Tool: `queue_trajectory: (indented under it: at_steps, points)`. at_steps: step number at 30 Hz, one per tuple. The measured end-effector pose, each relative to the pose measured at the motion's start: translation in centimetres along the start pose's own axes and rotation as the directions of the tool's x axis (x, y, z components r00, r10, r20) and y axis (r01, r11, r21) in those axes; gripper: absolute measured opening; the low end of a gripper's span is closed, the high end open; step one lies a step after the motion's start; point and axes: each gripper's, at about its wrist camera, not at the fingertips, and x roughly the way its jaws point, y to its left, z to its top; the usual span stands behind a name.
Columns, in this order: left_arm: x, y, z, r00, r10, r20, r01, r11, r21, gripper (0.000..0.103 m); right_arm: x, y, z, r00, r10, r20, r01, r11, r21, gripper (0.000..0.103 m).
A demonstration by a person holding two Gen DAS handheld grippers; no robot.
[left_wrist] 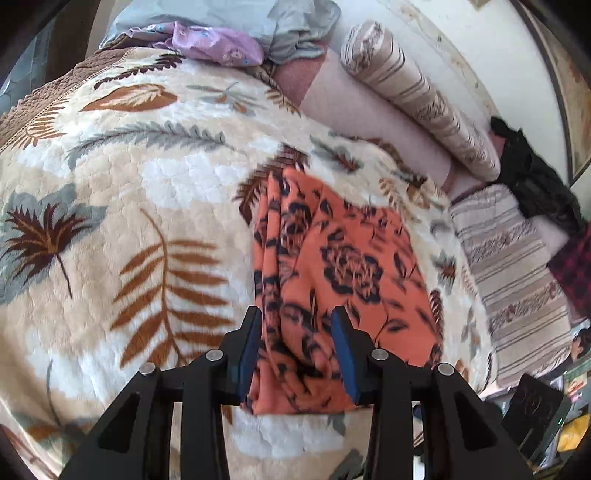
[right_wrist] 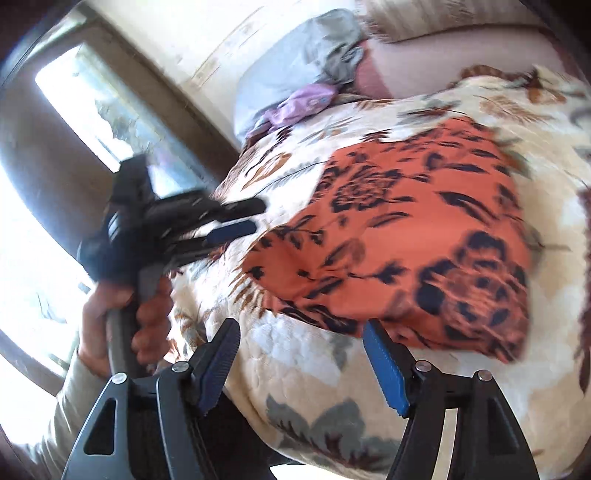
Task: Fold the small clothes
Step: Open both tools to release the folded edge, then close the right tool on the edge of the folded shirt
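Jaws: both grippers' apart, gripping nothing | left gripper (left_wrist: 297,319) angled down above folded orange floral garment (left_wrist: 343,266) | right gripper (right_wrist: 301,332) at its near edge | leaf-print blanket (left_wrist: 147,206) bare leftward

Open blanket (left_wrist: 122,192) left of orange garment (left_wrist: 343,258), pillows (left_wrist: 417,99) crowding beyond

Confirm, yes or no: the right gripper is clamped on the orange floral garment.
No. The right gripper stands open, its fingers apart over the blanket, with the orange floral garment lying beyond them.

I see a cream plush blanket (left_wrist: 147,192) with brown leaf prints, a striped beige bolster (left_wrist: 417,96), crumpled grey cloth (left_wrist: 295,26) and a lilac floral cloth (left_wrist: 218,42).
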Motion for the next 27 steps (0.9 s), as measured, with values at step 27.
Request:
queue_trajectory:
  at_steps: [27]
  points:
    - [4.1,-7.7,1.1,0.95,0.286,0.124,-0.302,0.942,0.146,0.073,-6.5,-13.2,2.2,0.99,0.083,0.114,-0.125,0.891,0.436,0.081]
